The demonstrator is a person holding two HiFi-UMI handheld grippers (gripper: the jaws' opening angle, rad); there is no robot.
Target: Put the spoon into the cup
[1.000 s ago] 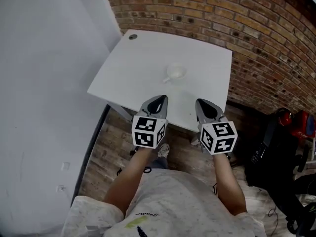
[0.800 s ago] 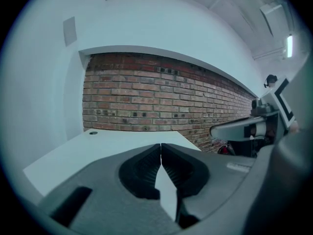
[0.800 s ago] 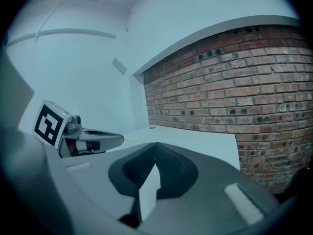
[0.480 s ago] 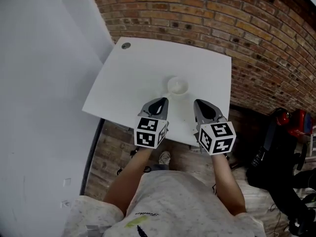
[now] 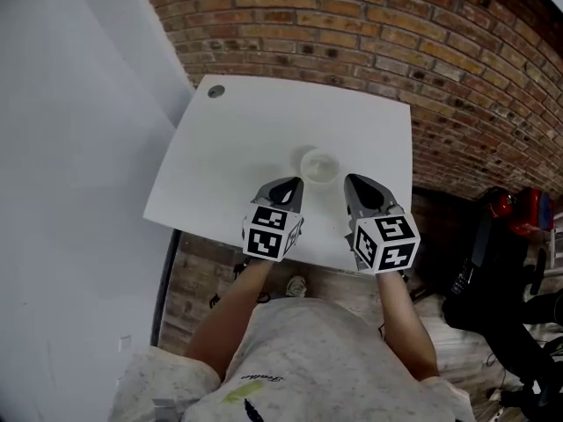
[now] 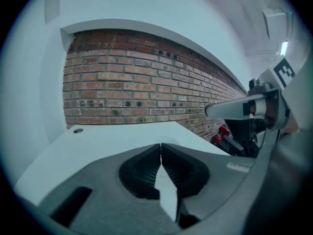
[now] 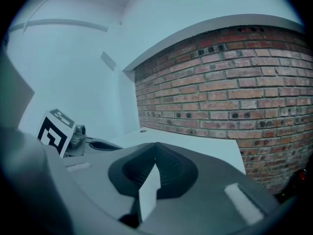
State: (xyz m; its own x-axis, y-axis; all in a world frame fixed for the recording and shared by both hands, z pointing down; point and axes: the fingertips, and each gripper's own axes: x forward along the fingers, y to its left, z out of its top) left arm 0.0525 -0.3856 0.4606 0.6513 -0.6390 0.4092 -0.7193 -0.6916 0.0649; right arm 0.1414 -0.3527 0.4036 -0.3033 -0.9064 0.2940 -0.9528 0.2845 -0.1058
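A white cup (image 5: 318, 165) stands on the white table (image 5: 237, 139), near the middle of its front half. I cannot make out a spoon in any view. My left gripper (image 5: 287, 183) hovers just near-left of the cup, jaws shut and empty. My right gripper (image 5: 359, 183) hovers just near-right of the cup, also shut with nothing in it. In the left gripper view the jaws (image 6: 161, 146) meet at the tips over the tabletop. The right gripper view shows its jaws (image 7: 156, 146) closed, with the left gripper's marker cube (image 7: 55, 131) at the left.
A brick wall (image 5: 422, 51) runs behind and to the right of the table. A white wall (image 5: 70, 148) stands at the left. A small dark cap (image 5: 216, 90) marks the table's far left corner. Dark and red equipment (image 5: 510, 236) sits on the floor at the right.
The view has closed in on the table, and both grippers have moved forward over its front edge to flank the cup. Both stay shut.
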